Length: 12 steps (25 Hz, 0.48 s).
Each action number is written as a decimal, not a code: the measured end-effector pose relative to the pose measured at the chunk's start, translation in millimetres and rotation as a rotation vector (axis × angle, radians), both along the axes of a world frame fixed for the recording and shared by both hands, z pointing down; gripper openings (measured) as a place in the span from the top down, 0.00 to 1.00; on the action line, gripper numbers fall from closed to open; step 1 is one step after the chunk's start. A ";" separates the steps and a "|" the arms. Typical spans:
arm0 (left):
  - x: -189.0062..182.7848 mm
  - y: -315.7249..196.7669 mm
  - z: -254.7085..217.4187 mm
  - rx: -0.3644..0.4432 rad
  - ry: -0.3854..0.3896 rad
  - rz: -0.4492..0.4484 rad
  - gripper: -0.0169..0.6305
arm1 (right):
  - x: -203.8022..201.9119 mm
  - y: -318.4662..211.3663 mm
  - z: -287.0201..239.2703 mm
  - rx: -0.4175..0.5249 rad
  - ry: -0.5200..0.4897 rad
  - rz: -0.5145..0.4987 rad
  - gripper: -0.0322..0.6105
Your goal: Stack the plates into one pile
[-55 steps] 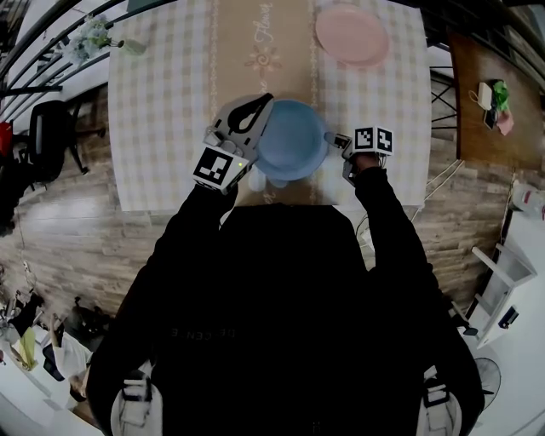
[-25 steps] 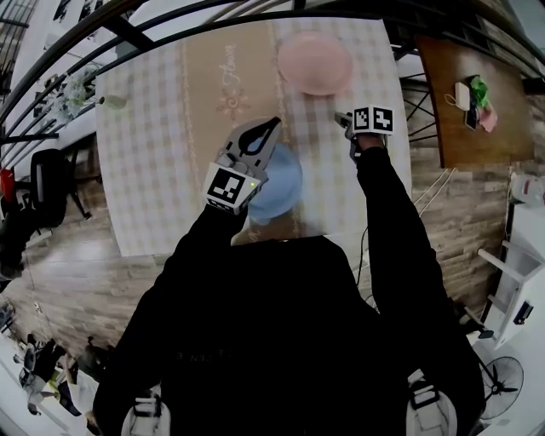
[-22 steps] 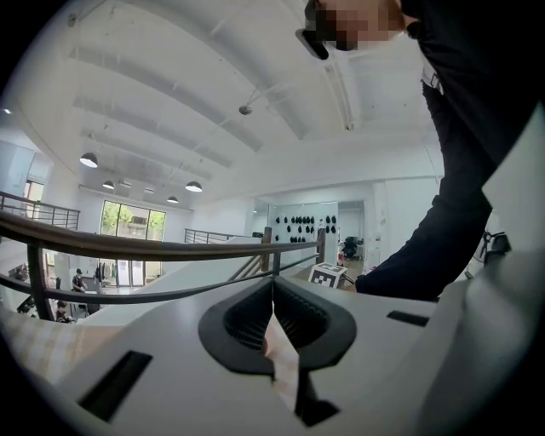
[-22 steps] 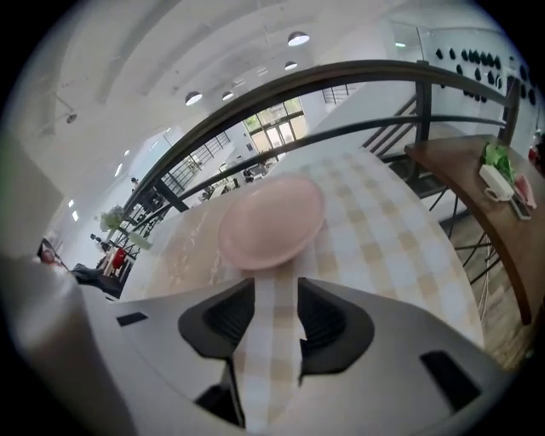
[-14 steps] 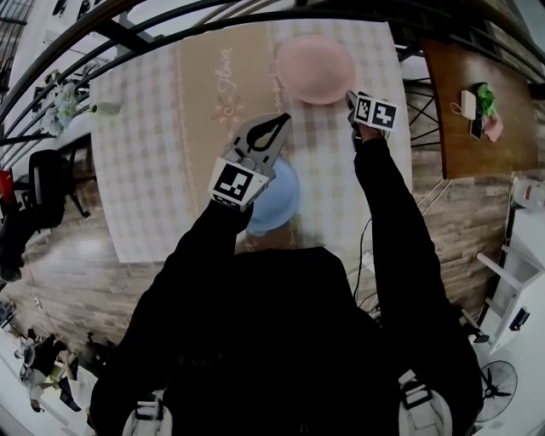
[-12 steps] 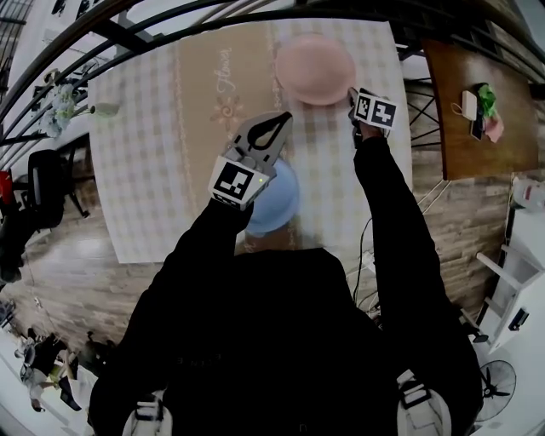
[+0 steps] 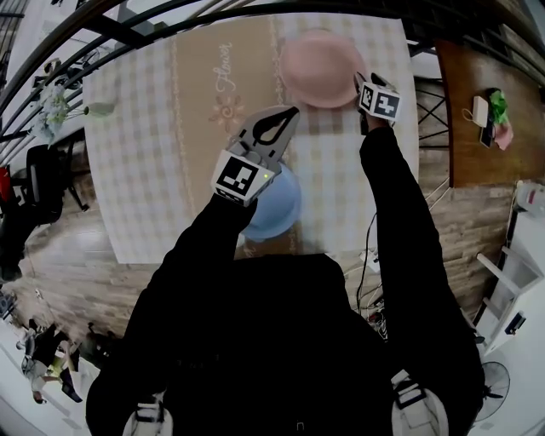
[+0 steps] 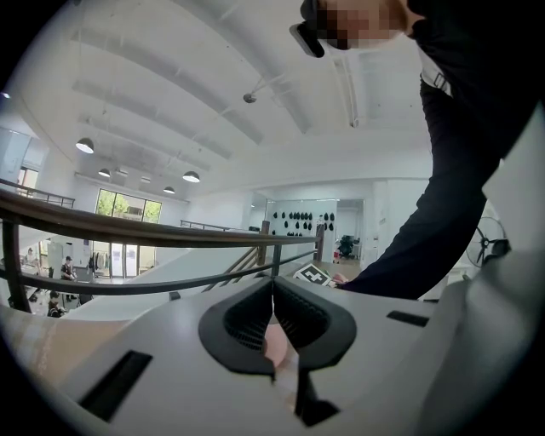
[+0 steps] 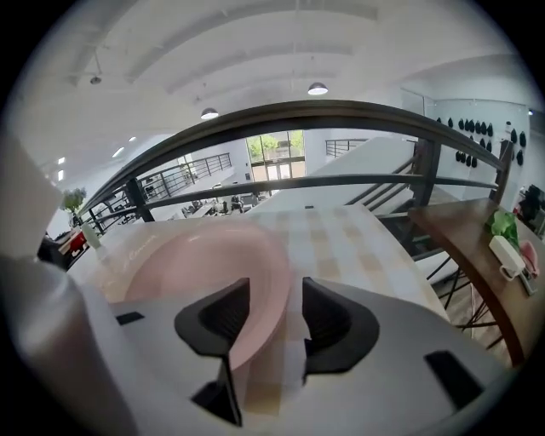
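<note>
Two plates: one pink plate (image 7: 317, 58), one blue plate (image 7: 281, 209); left tongs (image 7: 292, 111) together, right tongs (image 9: 276, 289) just widened, astride pink rim.

Head view looks steeply down; right gripper view closely shares the pink plate (image 7: 319, 58).

Checked tablecloth (image 7: 136, 170) has a beige runner (image 7: 223, 77) down the middle. A vase of flowers (image 7: 60, 106) sits at its far left corner, with a dark railing (image 7: 170, 19) just beyond. To the right, a wooden side table (image 7: 477, 153) carries small white, green and pink items; black chair (image 7: 38, 183) at left, fan (image 7: 494, 379) lower right, plank floor (image 7: 68, 255) all round.
</note>
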State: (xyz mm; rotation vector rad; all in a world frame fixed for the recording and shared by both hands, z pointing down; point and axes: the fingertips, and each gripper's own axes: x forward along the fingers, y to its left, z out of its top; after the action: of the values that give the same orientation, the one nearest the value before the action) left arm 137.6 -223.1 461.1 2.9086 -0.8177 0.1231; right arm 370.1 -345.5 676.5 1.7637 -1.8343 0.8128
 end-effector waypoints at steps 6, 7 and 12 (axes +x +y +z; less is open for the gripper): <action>7.1 -14.9 7.6 -0.028 0.014 -0.004 0.94 | -1.7 -6.7 22.2 -0.034 0.025 -0.010 0.63; 8.2 -15.7 8.7 -0.033 0.015 -0.003 0.94 | -1.1 -7.8 24.8 -0.042 0.022 -0.008 0.64; 7.0 -18.1 13.3 -0.018 -0.006 0.000 0.94 | -3.4 -13.0 38.0 -0.078 0.009 -0.017 0.71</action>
State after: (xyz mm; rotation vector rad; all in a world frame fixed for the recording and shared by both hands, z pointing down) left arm 144.6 -241.2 474.3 2.8930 -0.8132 0.1392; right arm 366.6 -358.5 714.5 1.6983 -1.7847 0.8565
